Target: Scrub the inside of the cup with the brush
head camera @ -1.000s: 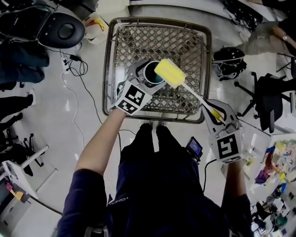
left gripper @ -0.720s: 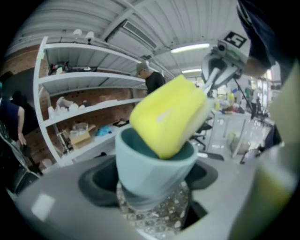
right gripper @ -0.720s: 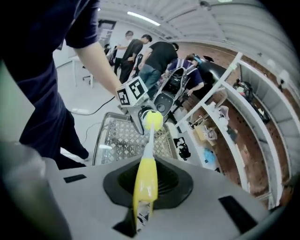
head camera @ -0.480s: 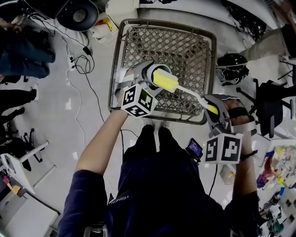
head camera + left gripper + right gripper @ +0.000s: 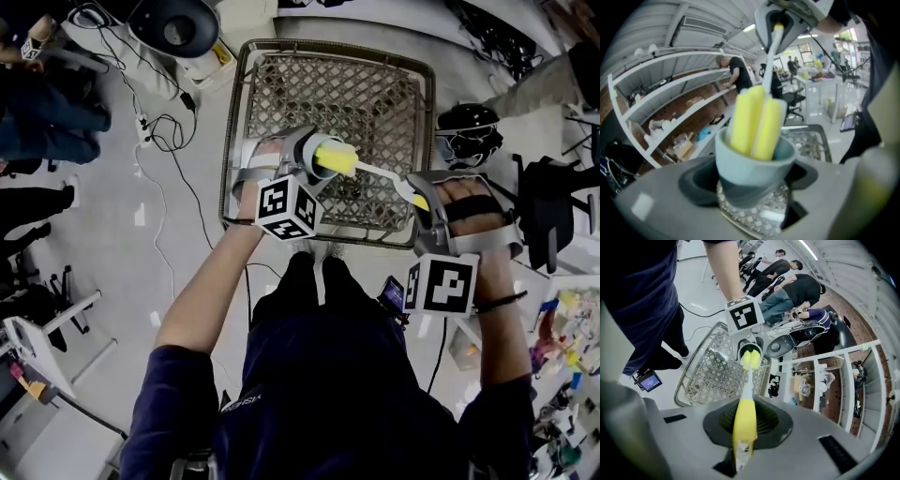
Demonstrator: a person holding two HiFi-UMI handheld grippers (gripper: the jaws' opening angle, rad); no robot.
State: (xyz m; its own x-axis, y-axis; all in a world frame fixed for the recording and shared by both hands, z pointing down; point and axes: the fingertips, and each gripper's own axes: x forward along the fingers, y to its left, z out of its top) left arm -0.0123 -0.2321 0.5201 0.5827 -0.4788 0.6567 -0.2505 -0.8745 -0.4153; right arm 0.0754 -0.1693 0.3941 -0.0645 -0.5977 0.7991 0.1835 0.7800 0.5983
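Observation:
My left gripper is shut on a pale blue-grey cup and holds it above the wire basket. The same cup fills the left gripper view, tipped with its mouth toward the brush. A brush with a yellow sponge head and a white stem sits partly inside the cup's mouth. My right gripper is shut on the brush's yellow handle. From the right gripper view the stem runs away to the sponge head in the cup.
A square wire basket lies on the floor below the cup. A round black fan and cables are at the upper left, a black helmet at the right, a small screen by my legs. People stand near shelves.
The sponge head has gone from above the cup into its mouth. Both grippers have rolled, turning other faces of their marker cubes to the camera, and the right hand has moved in toward the basket.

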